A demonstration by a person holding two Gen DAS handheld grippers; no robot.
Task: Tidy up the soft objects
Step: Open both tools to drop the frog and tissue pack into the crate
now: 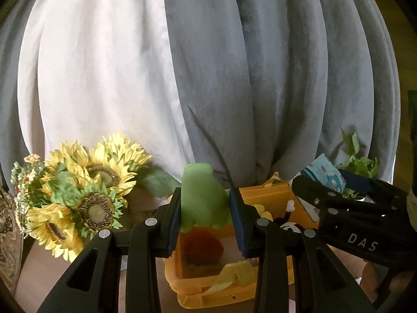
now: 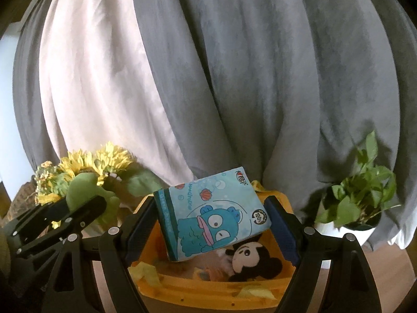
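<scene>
My left gripper (image 1: 206, 193) is shut on a green soft toy (image 1: 203, 198), which stands upright between the blue pads above an orange basket (image 1: 182, 284). My right gripper (image 2: 212, 199) is shut on a light-blue tissue pack (image 2: 208, 216) printed with a cartoon fish, tilted over the same orange basket (image 2: 208, 290). A black and white mouse plush (image 2: 247, 259) lies inside the basket among yellow scraps. In the left wrist view the right gripper (image 1: 336, 184) with the tissue pack (image 1: 323, 173) shows at the right. In the right wrist view the left gripper (image 2: 78, 204) with the green toy (image 2: 80, 187) shows at the left.
A bunch of artificial sunflowers (image 1: 86, 187) stands left of the basket. A potted green plant (image 2: 362, 198) in a white pot stands to its right. Grey and white curtains (image 1: 234, 78) hang close behind. The basket rests on a wooden surface (image 2: 391, 274).
</scene>
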